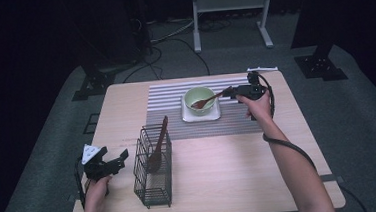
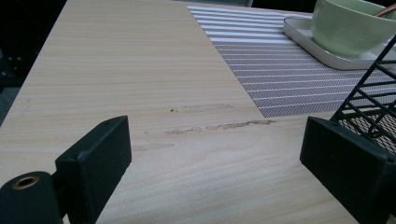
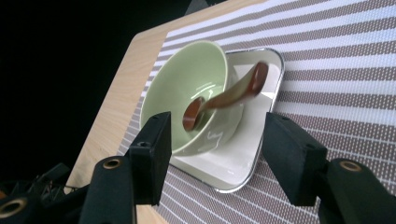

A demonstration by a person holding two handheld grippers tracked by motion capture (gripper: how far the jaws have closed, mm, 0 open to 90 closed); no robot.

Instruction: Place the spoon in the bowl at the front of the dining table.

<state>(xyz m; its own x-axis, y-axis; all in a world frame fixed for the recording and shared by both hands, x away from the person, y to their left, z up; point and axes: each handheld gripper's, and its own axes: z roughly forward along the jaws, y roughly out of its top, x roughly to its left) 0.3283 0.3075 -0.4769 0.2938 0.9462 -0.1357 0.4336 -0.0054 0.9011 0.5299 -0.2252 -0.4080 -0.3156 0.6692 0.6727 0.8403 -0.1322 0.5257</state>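
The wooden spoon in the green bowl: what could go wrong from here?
The wooden spoon leans on the green bowl's rim, handle overhanging; it might tip out onto the white tray. The right hand-held gripper is open close behind it, so a careless withdrawal could knock the handle or bowl.

Bare bench (image 1: 240,162) spreads across the lower middle and lower right of the high view, giving open passage. At lower centre the wire rack (image 1: 153,174) stands tall with a spoon (image 1: 157,149) poking above it, while at upper centre the bowl (image 1: 199,99) on its tray (image 1: 202,117) blocks the mat (image 1: 166,110).
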